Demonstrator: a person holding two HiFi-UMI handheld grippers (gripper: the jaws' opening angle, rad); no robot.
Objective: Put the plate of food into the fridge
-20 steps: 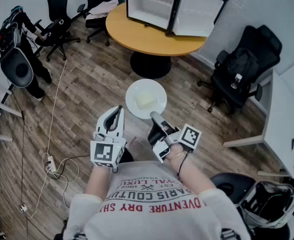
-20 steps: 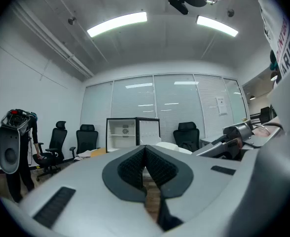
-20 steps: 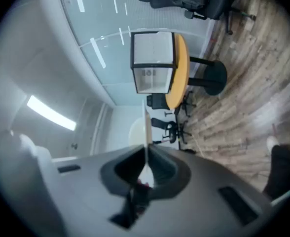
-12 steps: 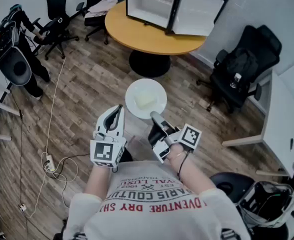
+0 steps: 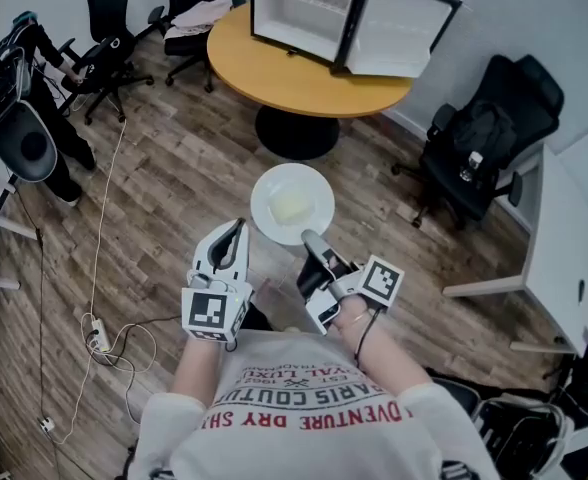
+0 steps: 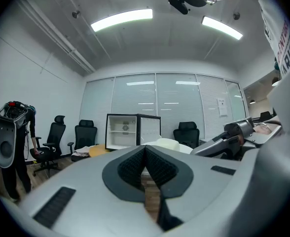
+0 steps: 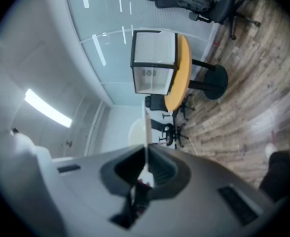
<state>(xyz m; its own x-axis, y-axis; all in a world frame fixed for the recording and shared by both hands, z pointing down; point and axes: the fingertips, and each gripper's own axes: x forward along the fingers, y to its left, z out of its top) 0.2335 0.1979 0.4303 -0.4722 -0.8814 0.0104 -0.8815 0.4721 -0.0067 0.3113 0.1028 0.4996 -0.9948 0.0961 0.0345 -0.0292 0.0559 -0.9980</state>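
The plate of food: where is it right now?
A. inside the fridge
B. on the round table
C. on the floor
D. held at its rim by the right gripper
D: the right gripper is clamped on the rim of the plate, held in the air above the wood floor.

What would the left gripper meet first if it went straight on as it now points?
Probably the open mini fridge on the round table. The left gripper seems to pass just left of the plate, though depth is unclear.
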